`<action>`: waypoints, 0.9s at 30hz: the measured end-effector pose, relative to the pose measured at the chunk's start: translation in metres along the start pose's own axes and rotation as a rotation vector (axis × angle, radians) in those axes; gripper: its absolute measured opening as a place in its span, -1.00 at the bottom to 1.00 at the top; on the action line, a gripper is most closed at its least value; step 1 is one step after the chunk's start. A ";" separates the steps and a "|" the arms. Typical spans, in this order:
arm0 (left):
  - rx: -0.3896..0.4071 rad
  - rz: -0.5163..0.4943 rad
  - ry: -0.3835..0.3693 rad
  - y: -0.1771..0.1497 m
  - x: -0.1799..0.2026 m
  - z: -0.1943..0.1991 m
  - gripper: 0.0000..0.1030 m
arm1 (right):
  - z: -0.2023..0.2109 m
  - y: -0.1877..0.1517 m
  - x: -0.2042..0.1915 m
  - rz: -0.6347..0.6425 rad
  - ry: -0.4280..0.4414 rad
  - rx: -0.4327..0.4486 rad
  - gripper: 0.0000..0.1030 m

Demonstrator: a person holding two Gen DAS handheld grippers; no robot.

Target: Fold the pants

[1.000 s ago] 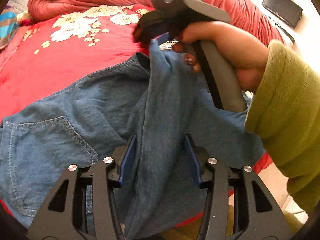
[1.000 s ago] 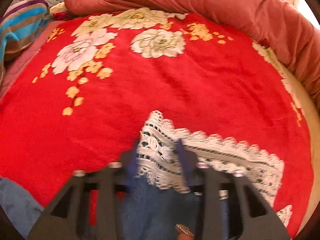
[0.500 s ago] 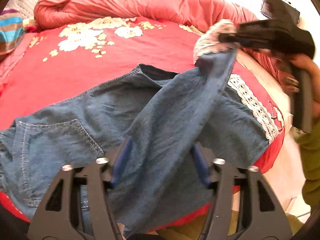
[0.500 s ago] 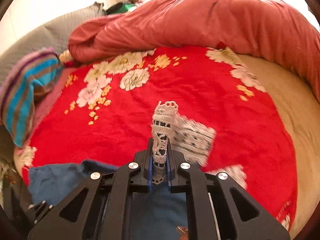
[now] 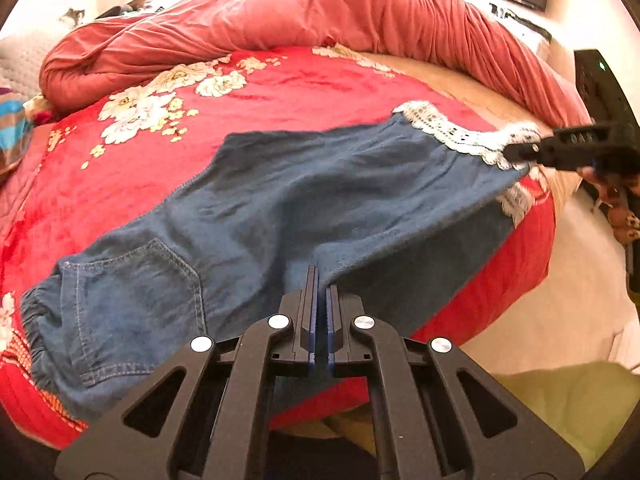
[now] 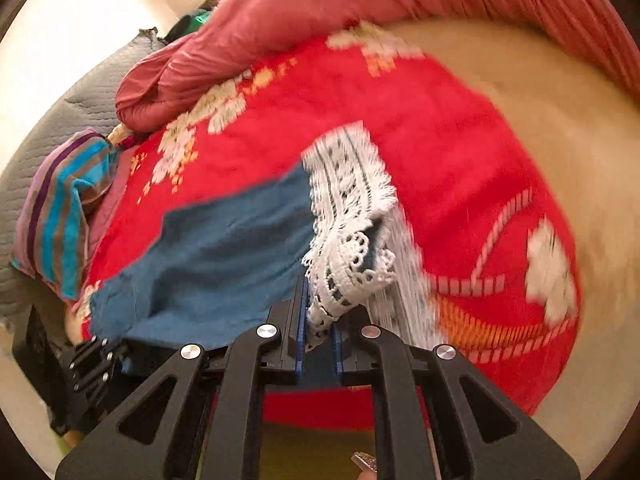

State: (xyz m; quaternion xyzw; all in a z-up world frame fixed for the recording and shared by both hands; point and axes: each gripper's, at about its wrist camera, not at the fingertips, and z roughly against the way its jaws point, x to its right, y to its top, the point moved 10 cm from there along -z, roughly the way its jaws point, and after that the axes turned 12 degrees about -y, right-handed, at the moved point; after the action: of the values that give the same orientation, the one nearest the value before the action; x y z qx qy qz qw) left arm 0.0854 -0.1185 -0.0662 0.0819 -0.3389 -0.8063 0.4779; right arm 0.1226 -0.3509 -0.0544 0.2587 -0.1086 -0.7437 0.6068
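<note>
The right wrist view is smeared by motion, so the far edge of the bed reads only as soft colour, and the hand behind each gripper is mostly cut off — only a few fingers [image 5: 618, 192] show at the right rim of the left wrist view. Nearest, the left gripper [image 5: 319, 280] points steeply down, its jaws having just been closing, now pinched on a fold of the denim pants [image 5: 304, 204] near the crotch seam. The right gripper [image 6: 318, 308], also angled down and rolled, is clamped on the lace hem [image 6: 348, 216] of one leg, the lace bunched between its pads. From the left view that gripper [image 5: 516, 152] holds the hem out to the right, with the leg stretched between the two tools. The pants lie across the red floral blanket [image 5: 132, 148], back pocket [image 5: 132, 292] and waistband toward the left. Beyond, a rumpled pink duvet [image 5: 320, 12] runs along the far side, with a striped cloth [image 6: 60, 216] at the left.
</note>
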 end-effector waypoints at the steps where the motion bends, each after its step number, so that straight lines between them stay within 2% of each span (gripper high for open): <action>1: -0.009 -0.001 0.002 -0.002 0.000 -0.002 -1.00 | -0.003 -0.008 0.005 -0.011 -0.002 -0.016 -0.69; 5: -0.041 -0.010 0.012 -0.011 0.002 -0.008 -1.00 | -0.001 -0.021 0.026 -0.068 0.005 -0.044 -0.29; 6: -0.043 -0.012 0.011 -0.012 0.002 -0.009 -1.00 | 0.002 -0.021 0.030 -0.081 0.008 -0.037 -0.27; 7: -0.046 -0.015 0.012 -0.013 0.003 -0.009 -1.00 | 0.003 -0.021 0.033 -0.090 0.008 -0.033 -0.27; 9: -0.052 -0.018 0.013 -0.015 0.003 -0.010 -1.00 | 0.002 -0.023 0.036 -0.086 0.010 -0.034 -0.42; 10: -0.053 -0.019 0.012 -0.015 0.003 -0.010 -1.00 | 0.001 -0.025 0.034 -0.074 0.014 -0.039 -0.71; 16: -0.072 -0.009 0.009 -0.024 0.001 -0.008 -1.00 | 0.004 -0.032 0.044 -0.028 -0.022 -0.034 -0.74; 22: -0.133 -0.001 -0.003 -0.036 -0.003 -0.022 -0.99 | -0.015 -0.051 0.055 -0.025 -0.041 -0.105 -0.66; 24: -0.132 -0.001 -0.019 -0.036 0.000 -0.021 -0.85 | -0.013 -0.051 0.055 -0.019 -0.043 -0.106 -0.58; 25: -0.126 0.008 -0.038 -0.037 0.001 -0.018 -0.76 | -0.009 -0.048 0.056 -0.016 -0.053 -0.094 -0.42; 26: -0.112 0.028 -0.067 -0.035 0.003 -0.013 -0.54 | -0.002 -0.043 0.058 -0.013 -0.067 -0.062 -0.32; 27: -0.094 0.042 -0.085 -0.033 0.003 -0.007 -0.41 | 0.005 -0.036 0.059 -0.009 -0.071 -0.026 -0.32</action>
State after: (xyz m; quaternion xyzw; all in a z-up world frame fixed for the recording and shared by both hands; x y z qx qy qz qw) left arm 0.0633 -0.1140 -0.0909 0.0180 -0.3220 -0.8140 0.4831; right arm 0.0820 -0.3999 -0.0822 0.2246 -0.1190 -0.7565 0.6025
